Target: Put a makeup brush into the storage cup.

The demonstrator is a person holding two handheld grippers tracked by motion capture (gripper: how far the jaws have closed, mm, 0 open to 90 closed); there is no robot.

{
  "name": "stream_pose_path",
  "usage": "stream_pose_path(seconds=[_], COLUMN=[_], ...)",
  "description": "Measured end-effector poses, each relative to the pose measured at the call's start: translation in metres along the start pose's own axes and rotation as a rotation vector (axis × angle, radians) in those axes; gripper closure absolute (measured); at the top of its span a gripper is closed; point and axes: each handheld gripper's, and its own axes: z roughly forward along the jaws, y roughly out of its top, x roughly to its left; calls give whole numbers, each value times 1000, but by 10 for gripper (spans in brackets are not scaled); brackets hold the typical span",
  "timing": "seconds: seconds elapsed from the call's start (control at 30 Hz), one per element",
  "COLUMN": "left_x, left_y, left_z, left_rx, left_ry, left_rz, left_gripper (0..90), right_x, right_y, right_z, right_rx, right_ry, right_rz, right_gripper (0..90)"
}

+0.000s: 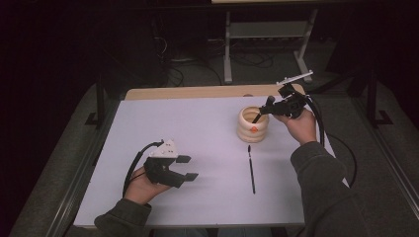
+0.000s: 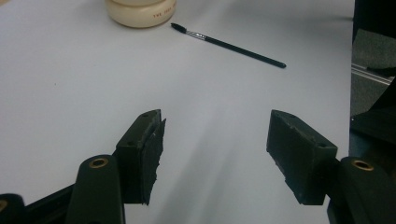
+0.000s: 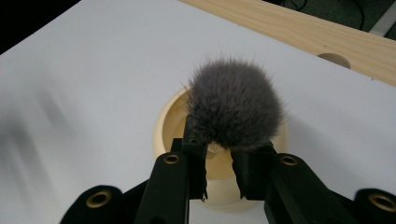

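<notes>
A cream ribbed cup (image 1: 252, 126) stands on the white table at right of centre. My right gripper (image 1: 269, 106) hovers just above and behind it, shut on a makeup brush whose handle (image 1: 257, 117) slants down into the cup. In the right gripper view the brush's fluffy grey head (image 3: 233, 105) rises over the jaws of the right gripper (image 3: 219, 161), with the cup (image 3: 173, 121) beneath. A thin black brush (image 1: 251, 169) lies flat in front of the cup. My left gripper (image 1: 188, 168) rests at the front left, open, with nothing between its jaws; from the left gripper (image 2: 215, 140) the thin brush (image 2: 229, 45) and cup (image 2: 140, 11) lie ahead.
A white sheet (image 1: 197, 128) covers the table, with a wooden strip (image 1: 197, 92) along the far edge and a round hole (image 3: 334, 59) in it. Table legs and cables sit on the dark floor behind. Each gripper's black cable trails past its hand.
</notes>
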Motion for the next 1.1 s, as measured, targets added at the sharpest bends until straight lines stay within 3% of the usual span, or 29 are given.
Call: stream_pose_path(seconds=[0.13,0.57,1.1], left_x=[0,2,3], left_y=[0,-1,-4], left_z=[0,0,-1], left_rx=[1,6,8], left_ry=[1,5,11], left_rz=[-1,-5,-5], left_gripper=[354,351,348], right_x=[-3,-7,2], right_y=[-5,-20,-41], right_z=[0,-11,-25], right_rx=[-8,-50,-46], right_ry=[-1,-9,-19], right_rz=[6,54,52], right_gripper=[736,509,424])
